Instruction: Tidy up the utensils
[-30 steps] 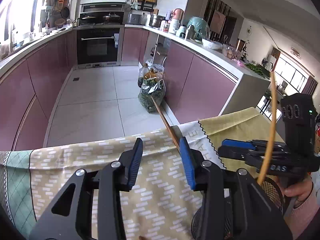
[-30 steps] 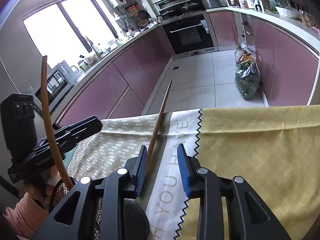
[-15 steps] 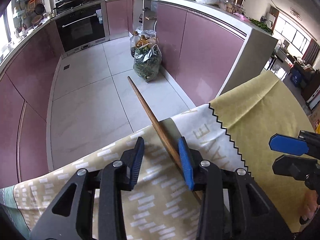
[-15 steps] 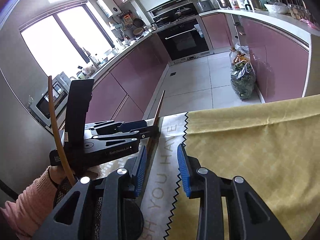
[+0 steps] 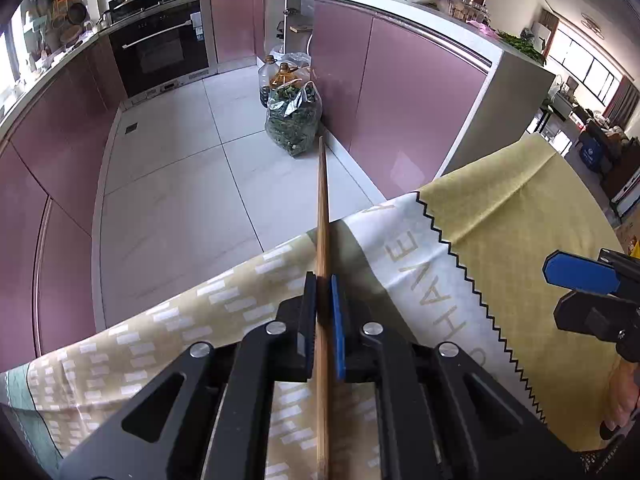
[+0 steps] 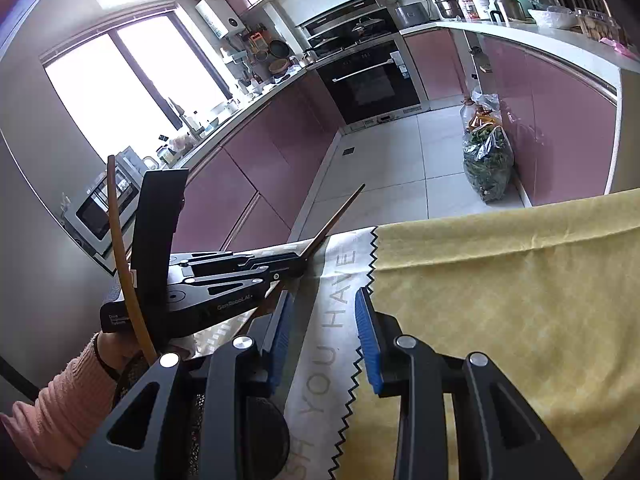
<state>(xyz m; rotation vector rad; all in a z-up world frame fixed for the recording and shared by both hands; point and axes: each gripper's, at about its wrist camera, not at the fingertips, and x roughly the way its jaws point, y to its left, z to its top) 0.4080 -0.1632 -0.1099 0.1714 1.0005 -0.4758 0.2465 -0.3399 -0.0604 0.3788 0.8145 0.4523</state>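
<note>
- Two hand-held grippers work over a kitchen table draped in a patterned cloth (image 5: 520, 232).
- At left, a hand (image 6: 116, 350) in a pink sleeve (image 6: 48, 412) holds the left gripper (image 5: 323, 300), its jaws clamped tight on a wooden chopstick (image 5: 322, 200) that juts out past the table edge.
- A second, curved stick (image 6: 120, 256) rises from a black mesh holder (image 6: 132, 372) beside that hand.
- At right, the right gripper (image 6: 324, 336) hangs partly open over the cloth's lettering, nothing between its blue pads (image 6: 370, 344).
</note>
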